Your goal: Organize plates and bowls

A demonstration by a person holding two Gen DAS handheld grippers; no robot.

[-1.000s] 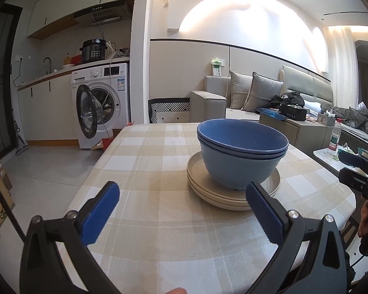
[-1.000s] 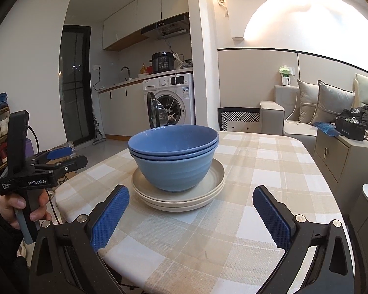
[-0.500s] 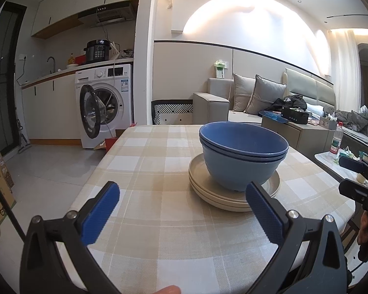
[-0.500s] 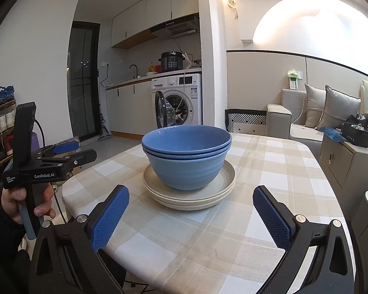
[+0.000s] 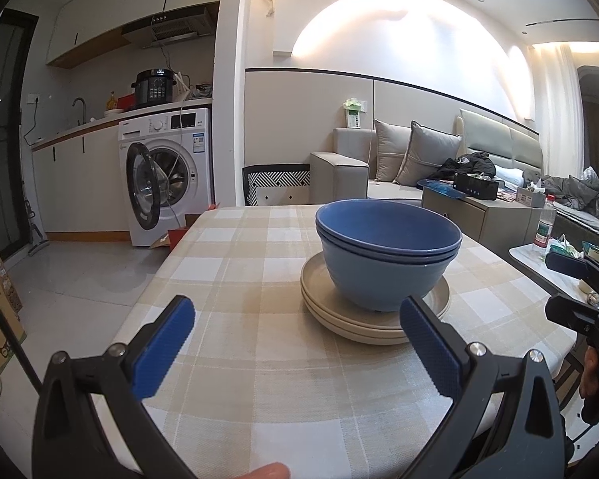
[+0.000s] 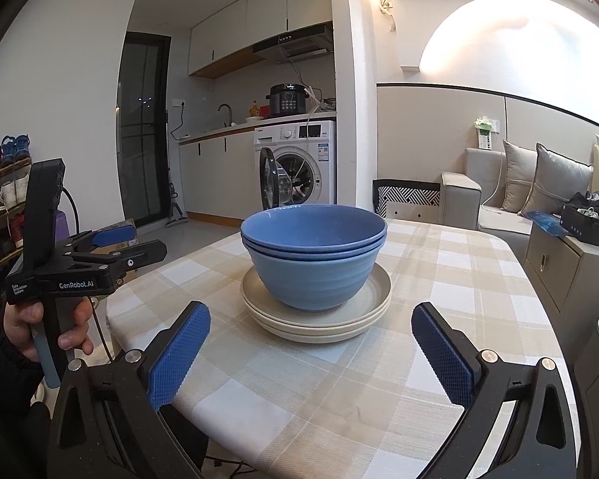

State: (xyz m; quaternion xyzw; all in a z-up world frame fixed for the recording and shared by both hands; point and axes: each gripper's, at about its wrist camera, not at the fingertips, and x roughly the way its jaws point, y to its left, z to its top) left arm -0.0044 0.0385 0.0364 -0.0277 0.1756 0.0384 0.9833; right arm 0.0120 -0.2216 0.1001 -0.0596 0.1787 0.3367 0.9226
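- The blue bowls (image 6: 314,255) sit nested one inside another, upright, on the stack of cream plates (image 6: 317,315); three rims seem to show, though the exact count is hard to tell.
- The plates lie flat on the table (image 6: 439,359), which is covered in a beige-and-white checked cloth; the pile stands about midway across the table, well in from every edge.
- The right gripper (image 6: 311,351) hovers above the near edge of the table, jaws spread wide and empty, blue pads (image 6: 177,353) flanking the pile but short of it, touching nothing.
- The left gripper (image 5: 299,347) hovers over the table from another side, also spread wide and empty; its right-hand pad overlaps the plates' rim in view, but contact cannot be judged.
- In the right wrist view a hand (image 6: 46,319) grips the left gripper's handle beyond the table's left edge.
- Behind the table stand a washing machine (image 6: 299,163) with its door open and a grey sofa (image 6: 499,187).
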